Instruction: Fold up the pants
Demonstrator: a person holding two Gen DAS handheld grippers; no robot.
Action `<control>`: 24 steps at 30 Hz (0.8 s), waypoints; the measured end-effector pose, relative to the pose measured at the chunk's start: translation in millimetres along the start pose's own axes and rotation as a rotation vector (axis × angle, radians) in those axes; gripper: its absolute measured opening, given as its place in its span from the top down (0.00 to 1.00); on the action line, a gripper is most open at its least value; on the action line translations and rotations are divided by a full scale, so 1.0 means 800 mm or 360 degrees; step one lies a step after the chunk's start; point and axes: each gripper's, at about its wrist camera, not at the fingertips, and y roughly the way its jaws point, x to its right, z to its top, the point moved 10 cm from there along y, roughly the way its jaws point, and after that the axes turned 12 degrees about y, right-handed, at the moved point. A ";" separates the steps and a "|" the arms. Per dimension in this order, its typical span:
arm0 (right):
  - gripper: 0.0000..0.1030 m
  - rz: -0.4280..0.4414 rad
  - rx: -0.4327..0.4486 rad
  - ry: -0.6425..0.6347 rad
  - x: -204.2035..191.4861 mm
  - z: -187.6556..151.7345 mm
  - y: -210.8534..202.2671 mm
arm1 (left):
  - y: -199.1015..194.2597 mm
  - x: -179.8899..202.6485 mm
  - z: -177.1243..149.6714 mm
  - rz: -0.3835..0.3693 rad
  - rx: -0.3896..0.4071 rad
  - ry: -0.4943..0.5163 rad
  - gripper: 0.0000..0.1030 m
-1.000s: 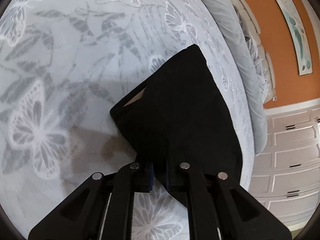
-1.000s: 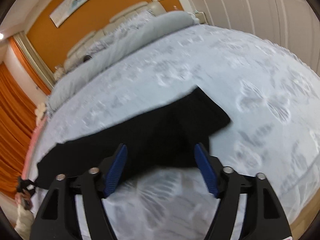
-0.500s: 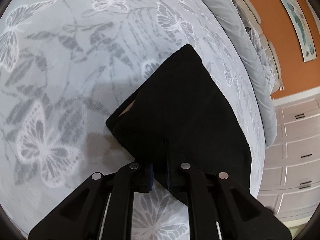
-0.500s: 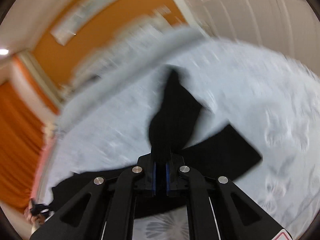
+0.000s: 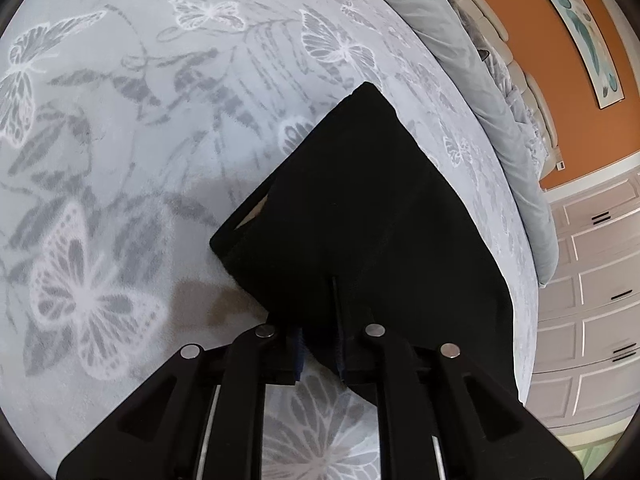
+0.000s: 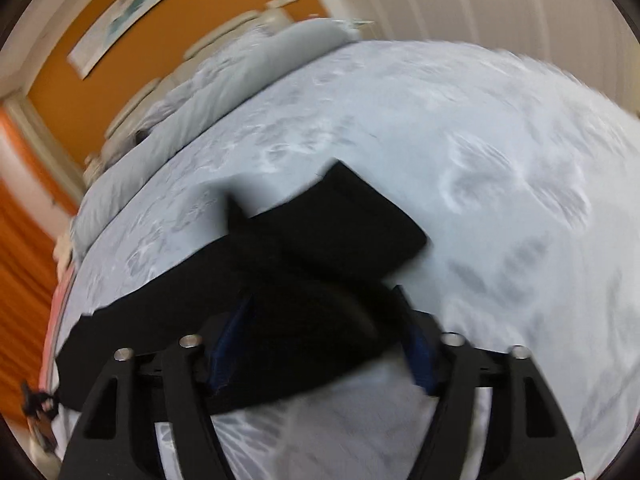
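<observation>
- Black cloth fills the middle of the left wrist view: the pants (image 5: pixel 360 216) lie flat on the pale grey butterfly blanket (image 5: pixel 120 160), running from the near edge toward the far right.
- A small tan patch shows at the open hem on the pants' left edge.
- At the near edge, the left gripper (image 5: pixel 320 344) is pinched tight on the fabric, its 2 blue pads nearly together with cloth between them.
- Far right, a rolled grey duvet (image 5: pixel 480 92) lies along the bed, with an orange wall (image 5: pixel 560 80) and white drawers (image 5: pixel 592 280) beyond.
- From the right wrist view, blurred by motion, the pants (image 6: pixel 340 232) stretch as a dark band from the near left toward the middle, with 1 end folded over and bunched up.
- The right gripper (image 6: pixel 320 344) has just been opening; its blue pads stand apart on either side of the bunched fabric, and no pad presses on it that I can make out.
- Orange curtains (image 6: pixel 20 280) hang at far left, and a long picture (image 6: pixel 132 8) hangs on the orange wall.
</observation>
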 end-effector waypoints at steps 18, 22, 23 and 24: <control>0.62 -0.0191 -0.0017 -0.0066 0.018 0.061 0.035 | -0.024 -0.010 -0.002 0.0004 0.0118 0.0101 0.84; 0.46 -0.0199 0.0176 -0.0124 -0.001 0.079 -0.019 | -0.076 -0.029 -0.007 0.0255 0.0217 0.0142 0.75; 0.46 -0.0176 0.0228 -0.0137 -0.015 0.089 -0.034 | -0.096 -0.034 -0.002 0.0344 0.0273 0.0150 0.75; 0.46 -0.0156 0.0249 -0.0144 -0.024 0.094 -0.039 | -0.117 -0.037 0.003 0.0423 0.0332 0.0138 0.75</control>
